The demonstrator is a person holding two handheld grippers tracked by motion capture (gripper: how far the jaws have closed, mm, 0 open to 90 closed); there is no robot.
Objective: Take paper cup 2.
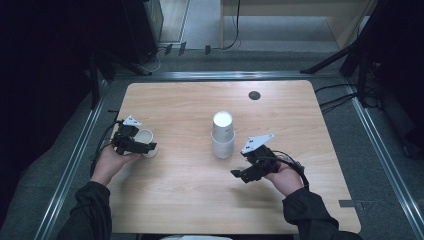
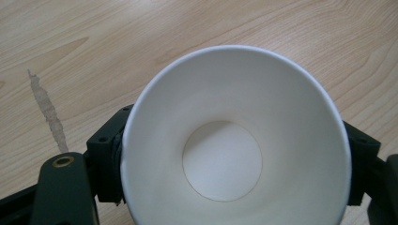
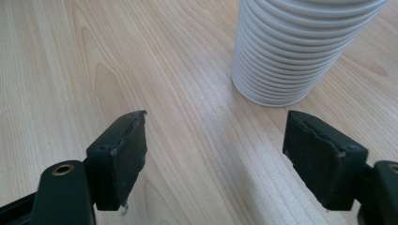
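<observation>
Cup (image 2: 234, 154) sits btwn left gripper (image 1: 134, 143) fingers (image 2: 105, 161) near table (image 1: 190, 200) left edge; can't tell if pads press it. Right gripper (image 1: 252, 167) fingers (image 3: 119, 157) apart, empty, just short of cup stack (image 3: 295, 47).

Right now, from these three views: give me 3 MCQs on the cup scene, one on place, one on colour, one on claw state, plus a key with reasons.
1. Where does the stack of cups stand?
A. near the table's middle
B. at the far left corner
C. on the floor

2. What colour is the single cup at the left claw?
A. red
B. white
C. blue

3. What is between the right claw's jaws?
A. a cup
B. a lid
C. nothing, they stand apart over bare table

Key: 1 A, the high view shows the stack mid-table. 2 B, the left gripper view shows a white inside and rim. 3 C, the right gripper view shows only wood between the pads.
</observation>
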